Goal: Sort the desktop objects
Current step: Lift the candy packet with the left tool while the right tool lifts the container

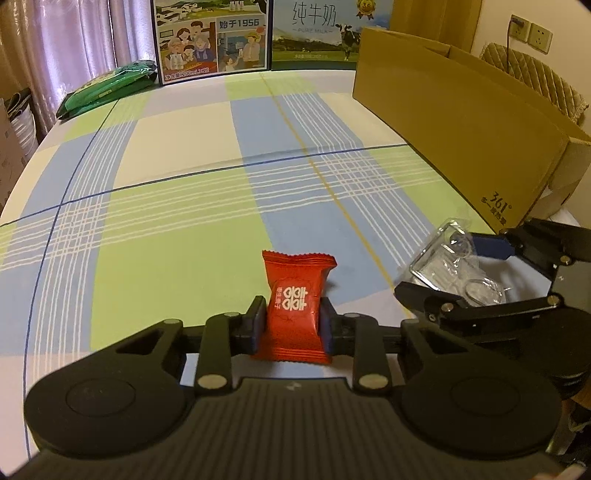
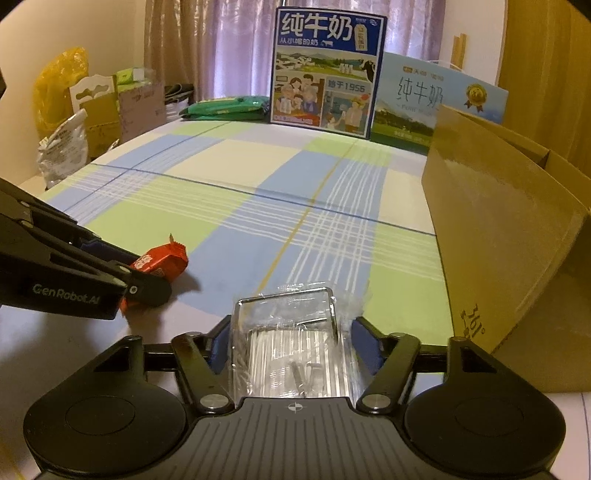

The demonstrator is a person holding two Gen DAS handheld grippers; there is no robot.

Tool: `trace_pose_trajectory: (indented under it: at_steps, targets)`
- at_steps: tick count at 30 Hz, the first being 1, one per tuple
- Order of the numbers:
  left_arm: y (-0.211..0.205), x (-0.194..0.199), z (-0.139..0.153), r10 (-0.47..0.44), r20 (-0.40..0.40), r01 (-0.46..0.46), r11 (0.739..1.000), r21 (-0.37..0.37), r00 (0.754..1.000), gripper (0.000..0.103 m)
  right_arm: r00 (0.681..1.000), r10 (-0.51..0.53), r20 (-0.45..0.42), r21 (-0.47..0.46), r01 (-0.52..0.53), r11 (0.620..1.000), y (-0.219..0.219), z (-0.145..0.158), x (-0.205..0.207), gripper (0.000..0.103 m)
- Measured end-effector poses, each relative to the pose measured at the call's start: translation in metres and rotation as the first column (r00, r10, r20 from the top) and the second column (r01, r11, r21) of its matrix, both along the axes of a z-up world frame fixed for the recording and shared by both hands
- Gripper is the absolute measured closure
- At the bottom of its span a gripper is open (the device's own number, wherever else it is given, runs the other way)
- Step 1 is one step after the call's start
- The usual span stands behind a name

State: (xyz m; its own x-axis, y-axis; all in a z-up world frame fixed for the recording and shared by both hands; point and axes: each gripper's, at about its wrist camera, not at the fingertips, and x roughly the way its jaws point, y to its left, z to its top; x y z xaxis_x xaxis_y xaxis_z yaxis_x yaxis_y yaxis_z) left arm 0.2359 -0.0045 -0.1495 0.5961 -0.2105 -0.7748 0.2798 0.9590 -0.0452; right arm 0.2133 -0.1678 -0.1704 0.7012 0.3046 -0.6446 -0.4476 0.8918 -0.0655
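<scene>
While the checked tablecloth (image 1: 184,155) spreads wide and bare across the table, the big brown cardboard box (image 1: 454,122) stands along its right side, open at the top, its near corner close to the right gripper. At the far edge two milk cartons (image 2: 325,74) stand upright, with a green packet (image 1: 107,86) lying flat to their left. Between that far row and the two tools the cloth is open; the box wall closes off the right side.

The right gripper (image 2: 291,339) is closed on a clear plastic packet (image 2: 288,332), its blue pads pressing the wrapper from both sides; the packet juts forward over the cloth, and small metal pieces show inside it. The left gripper (image 1: 291,325) is clamped on a red candy (image 1: 295,306), wrapped in foil with white characters, held upright between the jaws with its crimped top pointing away from the camera. Whether the candy's lower edge touches the cloth cannot be told.

The two tools sit side by side near the front edge, the right one just beside the box. The right wrist view alone shows clutter beyond the table's left side: a yellow bag (image 2: 59,85), small boxes (image 2: 118,103) and a white sack (image 2: 64,147). The left wrist view alone shows a wall socket (image 1: 530,31) and a quilted chair back (image 1: 535,77) behind the box.
</scene>
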Motion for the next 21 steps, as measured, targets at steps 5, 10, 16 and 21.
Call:
trace_pose_trajectory:
  at_steps: [5,10,16,21]
  targets:
    - [-0.001,0.000,0.001,-0.005,-0.003,0.005,1.000,-0.001,1.000,0.079,1.000,-0.013,0.000,0.005,0.013,1.000,0.002,0.001,-0.002,0.050]
    - [-0.004,-0.001,0.001,-0.017,-0.014,0.017,1.000,-0.013,1.000,0.079,1.000,-0.023,-0.006,0.024,0.023,0.999,-0.001,0.006,-0.005,0.051]
    - [-0.008,0.001,0.007,-0.021,-0.018,0.021,1.000,-0.008,1.000,0.079,0.998,-0.062,-0.019,0.054,0.063,0.997,-0.010,0.015,-0.006,0.052]
    - [-0.009,-0.002,0.014,0.000,-0.022,0.000,1.000,-0.026,1.000,0.079,0.995,-0.095,-0.036,0.090,0.098,0.991,-0.017,0.027,-0.008,0.052]
